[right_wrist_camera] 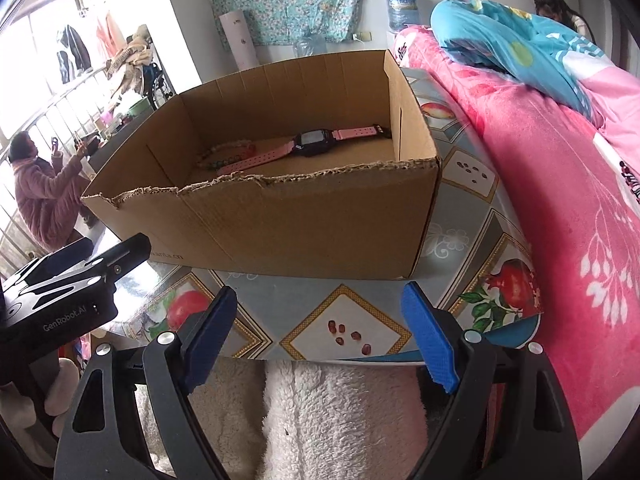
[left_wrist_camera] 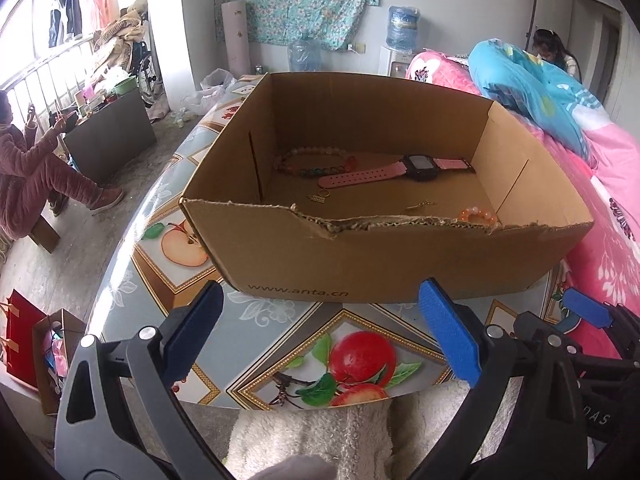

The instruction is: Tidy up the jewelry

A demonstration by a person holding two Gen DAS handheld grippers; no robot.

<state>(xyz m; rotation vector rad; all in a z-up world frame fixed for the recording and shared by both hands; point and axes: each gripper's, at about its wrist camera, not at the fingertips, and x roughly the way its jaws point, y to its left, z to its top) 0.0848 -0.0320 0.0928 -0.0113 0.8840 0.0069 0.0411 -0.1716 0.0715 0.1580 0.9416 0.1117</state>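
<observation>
both hand-held grippers, left [left_wrist_camera: 320, 340] and right [right_wrist_camera: 320, 336], gaped empty before the box [left_wrist_camera: 400, 256]; reaching the watch [left_wrist_camera: 416, 168] best meant clearing its torn rim.

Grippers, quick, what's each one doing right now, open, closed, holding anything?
Left gripper: open, holding nothing, short of the brown cardboard box.
Right gripper: open, holding nothing, over the table's near edge.
</observation>
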